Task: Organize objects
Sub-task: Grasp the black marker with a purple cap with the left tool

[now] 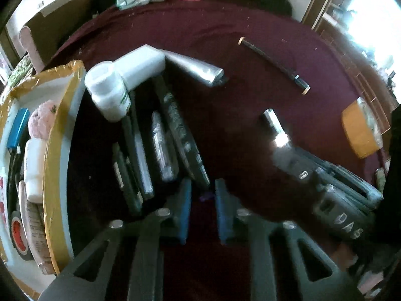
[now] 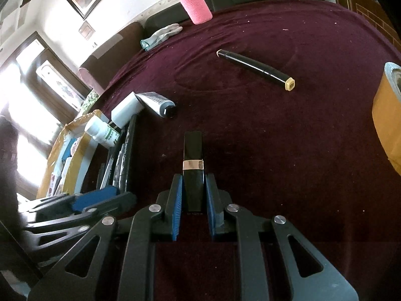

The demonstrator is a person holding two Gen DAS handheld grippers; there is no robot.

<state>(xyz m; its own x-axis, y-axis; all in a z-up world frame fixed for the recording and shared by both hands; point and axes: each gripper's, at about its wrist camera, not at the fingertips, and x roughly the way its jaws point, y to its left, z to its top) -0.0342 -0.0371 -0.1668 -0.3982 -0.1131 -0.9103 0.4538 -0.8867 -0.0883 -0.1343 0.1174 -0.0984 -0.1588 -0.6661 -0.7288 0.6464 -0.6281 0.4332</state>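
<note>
A deep maroon velvety cloth (image 2: pixel 263 130) covers the table, flecked with pale crumbs. The right gripper (image 2: pixel 193 193), black metal with ribbed blue pads, is clamped on a glossy black rectangular lipstick case with a coppery band (image 2: pixel 192 160), which juts forward from between the pads. The left gripper (image 1: pixel 203 198) has its blue pads drawn narrow, with only a small purplish scrap visible in the gap; whether they pinch it I cannot tell.

To the left stands a cardboard box edged in tan packing tape (image 1: pixel 56 150), and just beside it a row of flat dark packets (image 1: pixel 160 140) on edge, then a white plastic pill bottle (image 1: pixel 107 90) lying tilted, a white rectangular block (image 1: pixel 141 65) and a silver squeeze tube (image 1: pixel 195 69).

Farther off lies a slim black marker with cream end caps (image 2: pixel 255 69), well apart from both grippers.

Only the left wrist view looks down into the box: a blue block, a pink fuzzy lump, a white bottle. Only the right wrist view shows the tube's black cap and the whole pink knitted-sleeve bottle (image 2: pixel 195 5). A brown tape roll (image 2: pixel 387 115) sits at the right.
</note>
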